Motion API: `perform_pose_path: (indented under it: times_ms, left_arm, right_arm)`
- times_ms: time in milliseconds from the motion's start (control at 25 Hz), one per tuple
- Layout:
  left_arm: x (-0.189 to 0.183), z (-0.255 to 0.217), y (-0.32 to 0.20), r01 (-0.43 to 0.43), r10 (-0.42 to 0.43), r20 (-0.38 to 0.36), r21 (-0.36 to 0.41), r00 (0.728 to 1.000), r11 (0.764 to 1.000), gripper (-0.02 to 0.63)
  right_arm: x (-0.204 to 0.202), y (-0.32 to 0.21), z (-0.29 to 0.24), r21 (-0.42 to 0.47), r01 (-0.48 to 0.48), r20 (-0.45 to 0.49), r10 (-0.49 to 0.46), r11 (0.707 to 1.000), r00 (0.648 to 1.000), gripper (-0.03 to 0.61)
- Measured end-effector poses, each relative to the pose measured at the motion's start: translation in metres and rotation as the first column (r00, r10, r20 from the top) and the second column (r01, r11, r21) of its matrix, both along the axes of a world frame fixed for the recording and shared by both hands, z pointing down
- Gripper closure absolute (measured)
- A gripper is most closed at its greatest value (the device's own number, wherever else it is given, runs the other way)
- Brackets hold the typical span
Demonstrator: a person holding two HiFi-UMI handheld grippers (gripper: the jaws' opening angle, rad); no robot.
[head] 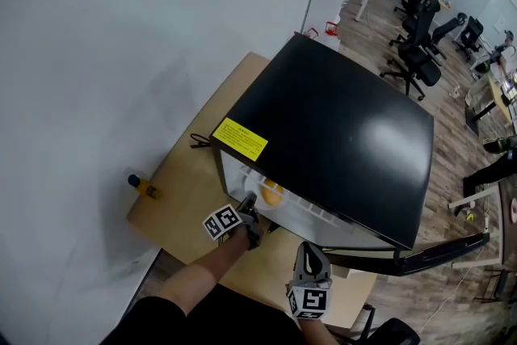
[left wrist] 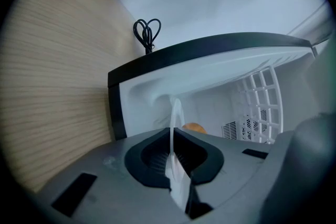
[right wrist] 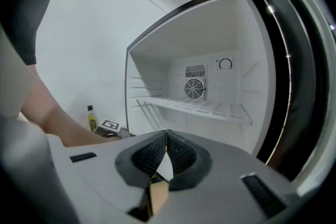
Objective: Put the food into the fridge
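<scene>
A black mini fridge (head: 339, 133) stands on the wooden table (head: 182, 198) with its door (head: 436, 250) swung open to the right. My left gripper (head: 252, 208) is at the fridge's mouth, shut on the rim of a white plate (left wrist: 177, 110). An orange piece of food (left wrist: 194, 127) lies on the plate (head: 260, 198), just inside the opening. The right gripper (head: 308, 248) hovers in front of the fridge with its jaws shut and nothing between them (right wrist: 166, 134). It faces the white interior with its wire shelf (right wrist: 194, 107).
A small yellow bottle (head: 144, 187) stands at the table's left edge. A coiled black cable (left wrist: 147, 34) lies beside the fridge's left side. A white wall runs along the left. Office chairs (head: 416, 52) and desks fill the room behind. The open door (right wrist: 294, 60) bounds the right.
</scene>
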State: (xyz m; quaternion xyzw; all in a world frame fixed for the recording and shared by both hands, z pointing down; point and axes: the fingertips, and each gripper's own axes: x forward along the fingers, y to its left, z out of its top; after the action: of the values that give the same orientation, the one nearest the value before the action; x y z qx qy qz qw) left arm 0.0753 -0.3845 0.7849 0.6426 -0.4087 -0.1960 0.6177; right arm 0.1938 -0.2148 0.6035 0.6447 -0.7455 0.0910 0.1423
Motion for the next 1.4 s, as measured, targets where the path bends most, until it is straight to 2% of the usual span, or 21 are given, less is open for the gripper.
perform_pose_path:
  times_ms: [200,400,840,1080,1280,1400]
  left_arm:
    - [0.002,0.001,-0.010,-0.007,0.007,0.015,0.001,1.000,1.000,0.592]
    - [0.007,0.002,-0.017,-0.008,0.009,0.016,-0.068,1.000,0.998,0.592]
    - [0.011,0.006,-0.027,-0.001,0.012,0.077,-0.143,0.997,0.990,0.592]
    - [0.022,0.002,-0.030,-0.072,0.089,0.190,-0.092,0.978,0.993,0.591]
    - [0.022,0.006,-0.033,-0.063,0.091,0.198,-0.144,0.976,0.988,0.591]
    - [0.022,0.005,-0.033,-0.075,0.110,0.243,-0.148,0.964,0.986,0.591]
  right_arm:
    - [0.010,0.004,0.009,-0.032,-0.016,0.002,0.017,0.999,1.000,0.518]
    - [0.014,0.000,0.010,-0.040,-0.016,0.008,0.017,0.999,1.000,0.518]
    - [0.016,0.000,0.018,-0.064,-0.004,0.023,0.006,0.998,1.000,0.518]
    - [0.013,0.005,0.018,-0.071,0.015,-0.003,-0.015,0.997,1.000,0.518]
    - [0.010,0.006,0.013,-0.060,0.034,-0.010,-0.034,0.998,0.999,0.518]
    - [0.010,0.008,0.009,-0.049,0.038,-0.019,-0.039,0.998,0.999,0.518]
